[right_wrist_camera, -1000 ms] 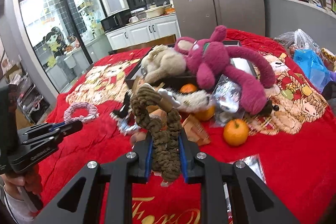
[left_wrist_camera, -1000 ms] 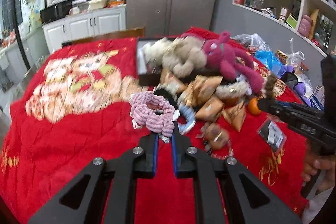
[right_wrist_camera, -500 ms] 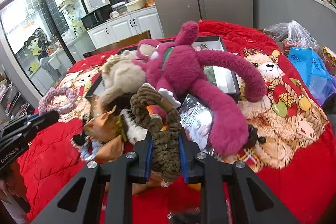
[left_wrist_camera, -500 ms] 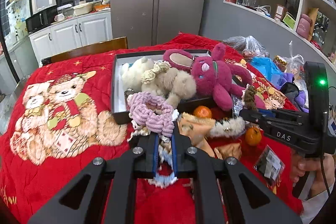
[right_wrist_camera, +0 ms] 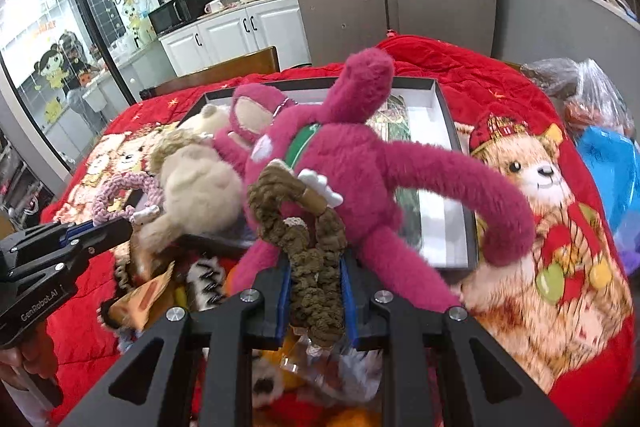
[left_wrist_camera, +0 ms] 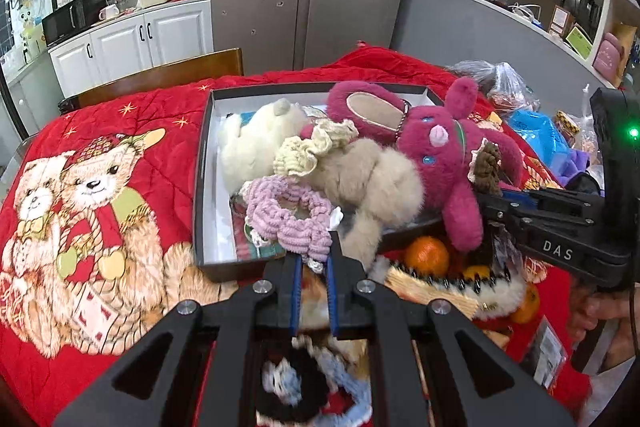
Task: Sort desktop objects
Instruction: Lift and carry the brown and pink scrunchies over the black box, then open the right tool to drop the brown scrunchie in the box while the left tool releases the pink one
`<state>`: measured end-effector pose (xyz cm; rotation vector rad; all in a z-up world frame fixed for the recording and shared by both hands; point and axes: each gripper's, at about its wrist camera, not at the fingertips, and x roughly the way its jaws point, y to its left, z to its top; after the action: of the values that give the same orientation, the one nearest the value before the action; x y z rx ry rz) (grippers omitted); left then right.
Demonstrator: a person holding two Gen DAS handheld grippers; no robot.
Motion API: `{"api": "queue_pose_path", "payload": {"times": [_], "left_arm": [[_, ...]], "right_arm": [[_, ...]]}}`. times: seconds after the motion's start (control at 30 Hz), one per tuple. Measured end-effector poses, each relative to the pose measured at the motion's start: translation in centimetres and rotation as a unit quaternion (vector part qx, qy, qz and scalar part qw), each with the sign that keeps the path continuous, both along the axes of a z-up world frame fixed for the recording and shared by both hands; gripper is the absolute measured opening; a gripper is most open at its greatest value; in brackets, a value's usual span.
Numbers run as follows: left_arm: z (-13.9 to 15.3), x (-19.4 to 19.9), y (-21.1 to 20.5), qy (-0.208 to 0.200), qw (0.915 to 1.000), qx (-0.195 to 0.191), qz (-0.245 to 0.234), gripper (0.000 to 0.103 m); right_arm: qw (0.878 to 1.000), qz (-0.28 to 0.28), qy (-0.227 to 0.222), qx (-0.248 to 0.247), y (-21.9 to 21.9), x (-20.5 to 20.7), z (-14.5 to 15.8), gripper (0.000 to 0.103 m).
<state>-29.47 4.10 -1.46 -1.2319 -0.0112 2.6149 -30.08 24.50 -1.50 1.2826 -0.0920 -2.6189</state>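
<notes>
Over the black box [left_wrist_camera: 202, 187] we carry both catches: left gripper [left_wrist_camera: 312, 265] clamped on the pink scrunchie [left_wrist_camera: 286, 213], right gripper [right_wrist_camera: 314, 287] pinching the brown scrunchie [right_wrist_camera: 316, 259], ready to drop them in.

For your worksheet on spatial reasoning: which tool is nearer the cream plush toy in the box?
Left. The left tool sits just before the box, near the cream plush toy; the right tool is beyond the magenta plush.

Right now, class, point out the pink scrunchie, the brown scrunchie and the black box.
pink scrunchie [left_wrist_camera: 289, 215], left wrist view, on its looped band.
brown scrunchie [right_wrist_camera: 316, 267], right wrist view, on its hanging band.
black box [left_wrist_camera: 199, 187], left wrist view, on its left wall.
</notes>
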Motion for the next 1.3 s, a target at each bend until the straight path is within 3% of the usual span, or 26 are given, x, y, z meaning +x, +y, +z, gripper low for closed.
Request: {"api": "queue_pose_path", "payload": {"times": [0.63, 1.3], "left_arm": [[-1.9, -7.2, 0.1, -0.01, 0.9999, -0.005, 0.003, 0.011], [-2.3, -7.0, 0.0, -0.013, 0.9999, -0.002, -0.005, 0.011]], "right_arm": [[1.0, 0.013, -0.013, 0.013, -0.2, -5.9, -1.4, 0.021], [0.999, 0.03, -0.009, 0.015, -1.1, -6.3, -1.7, 0.021]]}}
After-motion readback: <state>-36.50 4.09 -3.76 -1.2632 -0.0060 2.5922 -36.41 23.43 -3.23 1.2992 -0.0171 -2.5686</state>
